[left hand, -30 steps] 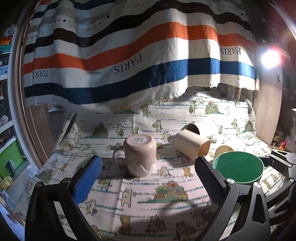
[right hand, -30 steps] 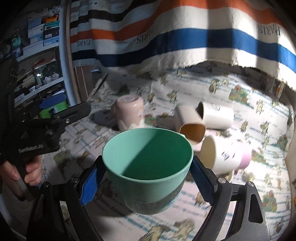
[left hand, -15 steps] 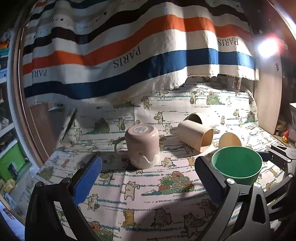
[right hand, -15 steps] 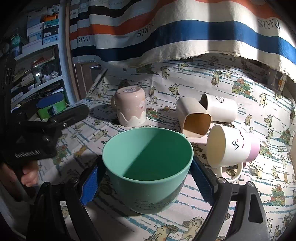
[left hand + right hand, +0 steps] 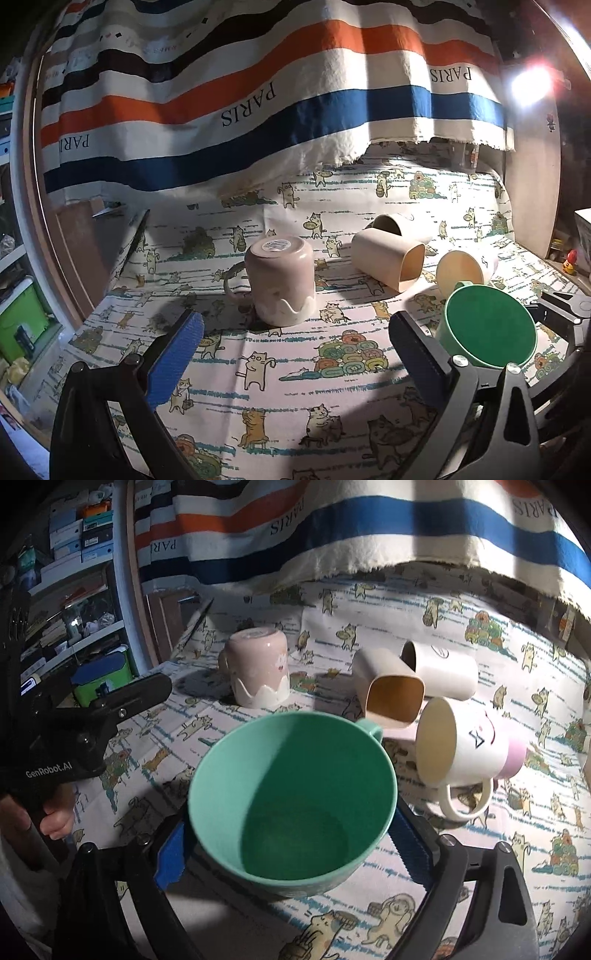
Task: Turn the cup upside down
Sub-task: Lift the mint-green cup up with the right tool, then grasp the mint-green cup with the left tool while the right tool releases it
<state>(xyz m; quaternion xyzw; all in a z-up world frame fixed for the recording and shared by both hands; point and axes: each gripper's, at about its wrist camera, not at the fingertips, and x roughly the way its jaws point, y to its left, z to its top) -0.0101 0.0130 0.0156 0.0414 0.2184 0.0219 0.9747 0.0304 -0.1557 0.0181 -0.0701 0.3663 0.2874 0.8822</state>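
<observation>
The right claw (image 5: 288, 834) has a tight hold of the green cup (image 5: 295, 797). Its blue pads (image 5: 406, 845) press on both sides of the cup. The green cup is tipped, so its open mouth faces the camera and you can see down to the bottom. It has a small handle on the far side. It is held up over the counter (image 5: 443, 867), which has a cat tablecloth (image 5: 295, 387) on it.

The left claw (image 5: 295, 332) is wide open and holds nothing. Its two blue pads (image 5: 177, 354) stand far apart. It hangs over the tablecloth, in front of the pink mug (image 5: 280, 280). In the right wrist view you can see a hand (image 5: 55, 819) gripping the left claw's black handle.

The pink mug is upside down on the counter. Its bottom faces up, and its handle points to the left in the left wrist view. It has a wavy white edge near the rim.

Three other cups lie on their sides near each other. One is a tan square cup (image 5: 391, 694). Behind it lies a cream cup (image 5: 443, 672). Beside them is a white mug (image 5: 465, 746) with a pink bottom and a handle that touches the counter.

A striped cloth (image 5: 258, 92) with the word PARIS hangs behind the counter. Shelves (image 5: 74, 554) with boxes stand at the left in the right wrist view.
</observation>
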